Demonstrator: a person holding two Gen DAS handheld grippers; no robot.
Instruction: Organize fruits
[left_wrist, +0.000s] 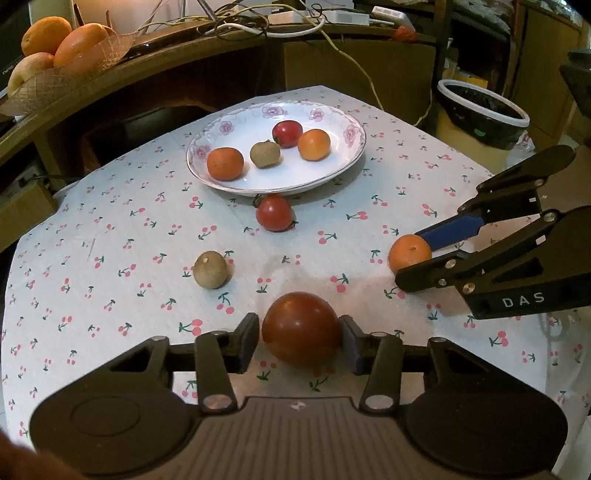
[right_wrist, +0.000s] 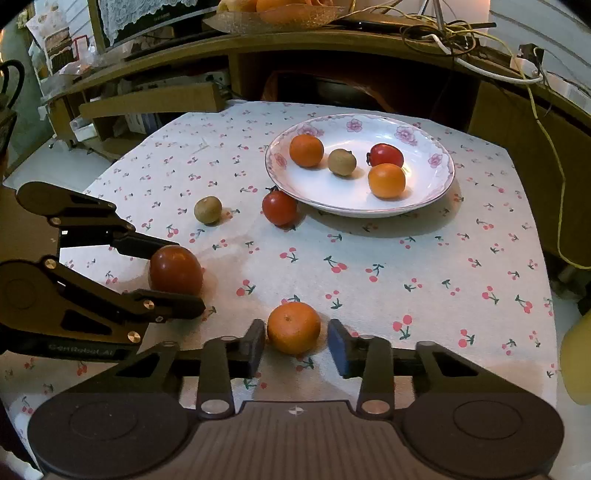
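A large dark-red tomato (left_wrist: 301, 328) rests on the cherry-print cloth (left_wrist: 110, 229) pinched between the left gripper's (left_wrist: 301, 341) pads, while the right gripper (right_wrist: 295, 341) brackets a mandarin (right_wrist: 293, 327), right pad apart, near the fruit-laden plate (right_wrist: 439, 184).

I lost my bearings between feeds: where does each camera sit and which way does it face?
Left wrist: on the left hand-held gripper, angled down at the big tomato between its fingers; right hand-held gripper at right.
Right wrist: on the right hand-held gripper, angled down at an orange; left one at left.
Shared: plate, cherry tablecloth.
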